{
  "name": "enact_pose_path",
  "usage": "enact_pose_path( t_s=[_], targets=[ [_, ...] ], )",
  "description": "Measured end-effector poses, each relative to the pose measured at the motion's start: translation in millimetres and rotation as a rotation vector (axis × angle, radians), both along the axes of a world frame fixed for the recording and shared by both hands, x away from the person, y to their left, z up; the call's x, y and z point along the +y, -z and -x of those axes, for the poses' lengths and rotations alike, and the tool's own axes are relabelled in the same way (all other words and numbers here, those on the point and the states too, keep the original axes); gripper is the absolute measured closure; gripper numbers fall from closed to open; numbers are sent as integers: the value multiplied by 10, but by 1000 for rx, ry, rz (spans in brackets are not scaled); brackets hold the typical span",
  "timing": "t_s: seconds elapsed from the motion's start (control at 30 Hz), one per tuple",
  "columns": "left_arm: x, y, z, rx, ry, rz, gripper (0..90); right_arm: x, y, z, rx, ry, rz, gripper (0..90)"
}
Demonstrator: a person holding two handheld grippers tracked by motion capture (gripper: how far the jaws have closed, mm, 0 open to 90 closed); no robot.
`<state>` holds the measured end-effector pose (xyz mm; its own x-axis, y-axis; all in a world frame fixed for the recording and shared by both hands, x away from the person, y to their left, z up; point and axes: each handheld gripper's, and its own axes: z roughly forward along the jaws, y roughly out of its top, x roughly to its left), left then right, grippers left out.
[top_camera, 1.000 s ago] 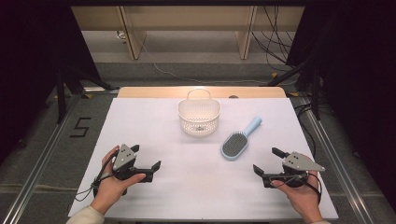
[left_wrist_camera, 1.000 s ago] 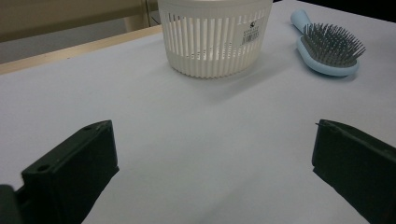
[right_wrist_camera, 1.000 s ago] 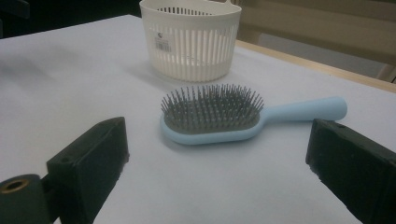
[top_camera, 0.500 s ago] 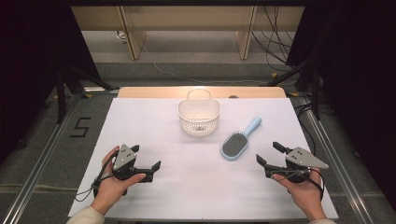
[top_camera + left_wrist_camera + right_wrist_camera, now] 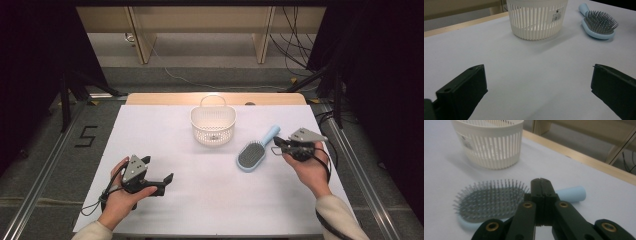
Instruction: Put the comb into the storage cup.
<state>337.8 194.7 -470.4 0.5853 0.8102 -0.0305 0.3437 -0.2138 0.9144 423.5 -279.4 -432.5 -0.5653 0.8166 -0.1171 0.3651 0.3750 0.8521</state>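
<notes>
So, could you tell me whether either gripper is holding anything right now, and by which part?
Nothing is held. The right gripper has just closed with nothing between its jaws, above the hairbrush handle. The left gripper is open over bare table.

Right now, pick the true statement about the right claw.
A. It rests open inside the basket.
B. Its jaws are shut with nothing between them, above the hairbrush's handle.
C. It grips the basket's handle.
B: in the right gripper view the right claw has its jaws pressed together empty, with the hairbrush lying below on the table.
</notes>
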Motion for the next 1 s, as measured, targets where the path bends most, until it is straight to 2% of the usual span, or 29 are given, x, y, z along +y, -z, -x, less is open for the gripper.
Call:
enact_pose_path(
  t_s=[0.03,0.13,0.17,0.2,0.23,0.27,0.33,0.7,1.0],
  targets=[
    [-2,0,0,1,2,0,0,28,10,-209,45,3,25,900],
    [-2,5,1,2,4,-1,0,74,38,-488,105,14,59,900],
    [-1,6,-1,3,3,3,0,91,58,-569,123,20,69,900],
    [-1,6,-1,3,3,3,0,91,58,-569,123,20,69,900],
    [1,6,-1,3,3,4,0,117,98,-706,157,34,91,900],
    [3,7,0,5,3,3,0,117,98,-706,157,34,91,900],
    [3,10,-1,7,4,3,0,156,145,-859,189,51,116,900],
    [-5,10,3,8,9,6,0,263,264,-1176,272,100,210,900],
    [-10,13,0,9,11,9,0,298,393,-1230,325,114,230,900]
  ],
)
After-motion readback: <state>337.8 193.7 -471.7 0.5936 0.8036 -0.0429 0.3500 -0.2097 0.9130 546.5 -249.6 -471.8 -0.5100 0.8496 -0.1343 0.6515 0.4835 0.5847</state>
